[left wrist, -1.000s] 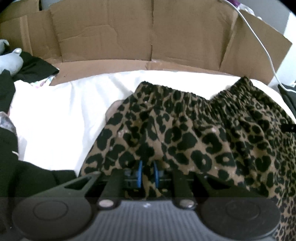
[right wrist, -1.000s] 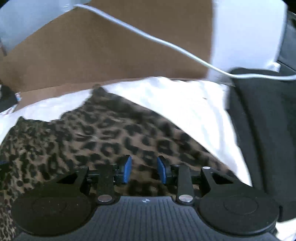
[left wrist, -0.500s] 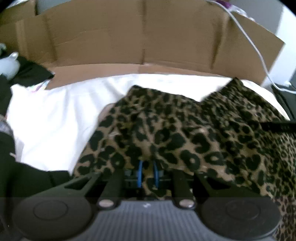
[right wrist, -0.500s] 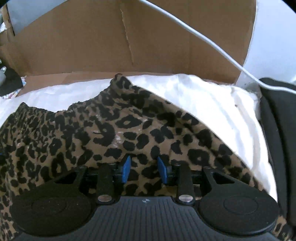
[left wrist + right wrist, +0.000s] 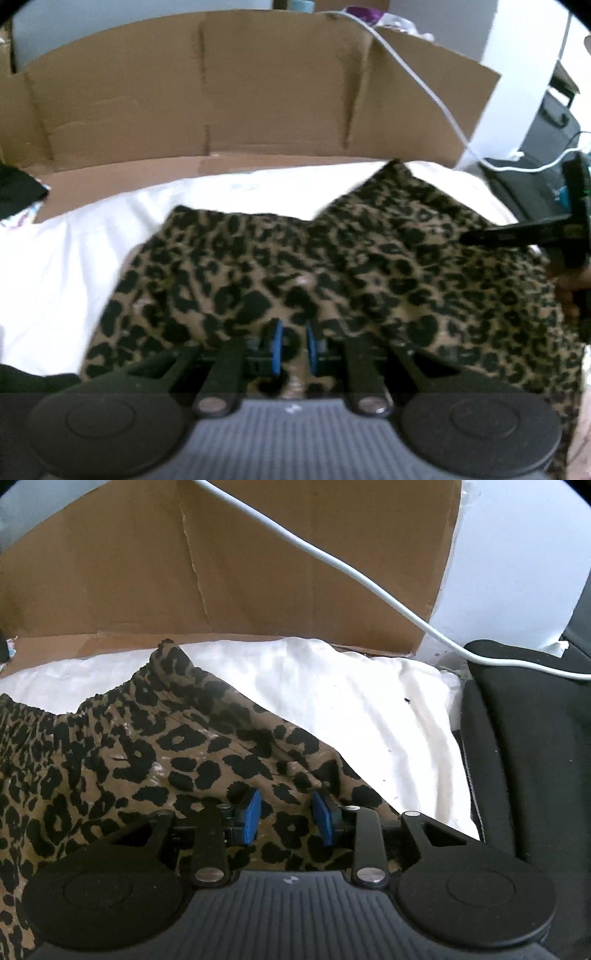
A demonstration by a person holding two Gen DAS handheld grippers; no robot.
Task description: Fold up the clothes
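A leopard-print garment (image 5: 332,258) with an elastic waistband lies spread on a white sheet (image 5: 74,258). My left gripper (image 5: 292,345) is shut on its near edge, with fabric pinched between the narrow blue pads. In the right wrist view the same garment (image 5: 129,757) runs under my right gripper (image 5: 288,818). Its blue pads stand apart, and flat fabric shows between them with no pinch to see. One of the right gripper's fingers (image 5: 509,234) reaches in over the garment's right side, with a hand (image 5: 569,291) behind it.
A cardboard wall (image 5: 258,92) stands behind the sheet. A white cable (image 5: 332,565) hangs across it. A black padded object (image 5: 535,757) borders the sheet (image 5: 351,701) on the right. Dark clothes (image 5: 18,188) lie at the far left.
My left gripper has risen and swung right with the fabric still in it, and the garment has shifted. The right gripper now shows at the left view's right edge. The right view has turned toward the cardboard.
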